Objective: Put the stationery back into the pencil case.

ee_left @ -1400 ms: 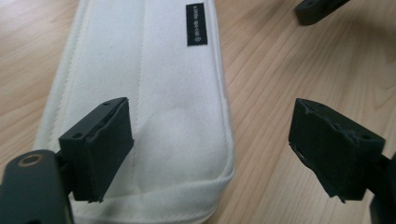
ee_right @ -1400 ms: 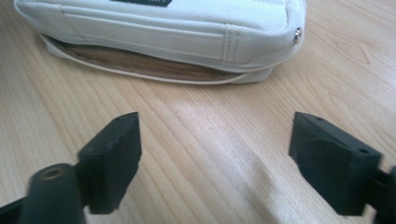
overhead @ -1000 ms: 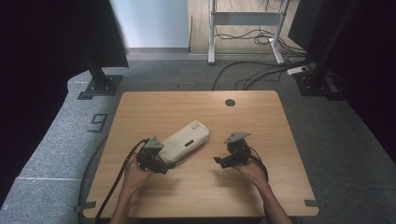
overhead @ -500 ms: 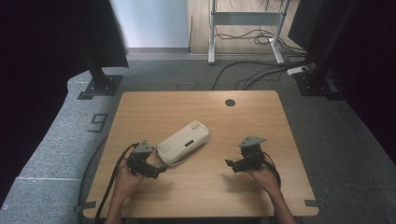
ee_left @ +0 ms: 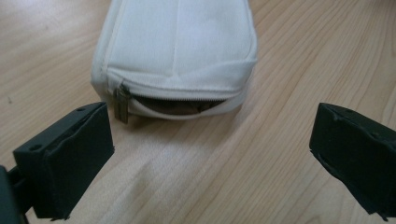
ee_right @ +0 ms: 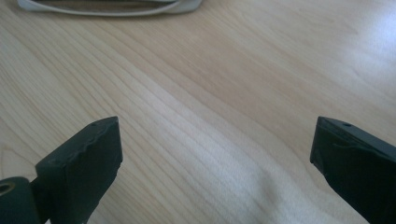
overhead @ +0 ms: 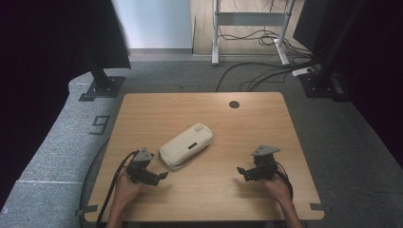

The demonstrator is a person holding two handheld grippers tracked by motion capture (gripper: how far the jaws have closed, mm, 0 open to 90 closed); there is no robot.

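Wooden table [overhead: 266,128] on grey carpet, dark panels at both sides, cables trailing across the floor beyond. Round hole [overhead: 234,104] near the far edge of the tabletop. White zip pouch [overhead: 186,145] lying aslant a little left of the middle, one end pointed toward the near left. Seen close from the left gripper view [ee_left: 177,51]: zip partly undone at the near end, metal pull [ee_left: 121,105] hanging at the left corner, something brownish just visible inside the gap. Left gripper [overhead: 160,176] held low near the front edge, just beside the pouch's near end but apart from it, jaws spread wide and gripping nothing [ee_left: 210,154]. Right gripper [overhead: 241,171] well apart from the pouch on the right half of the table, jaws likewise spread and bare [ee_right: 215,163], pointed toward the pouch's edge [ee_right: 107,5]. Both held by hands from the near side.
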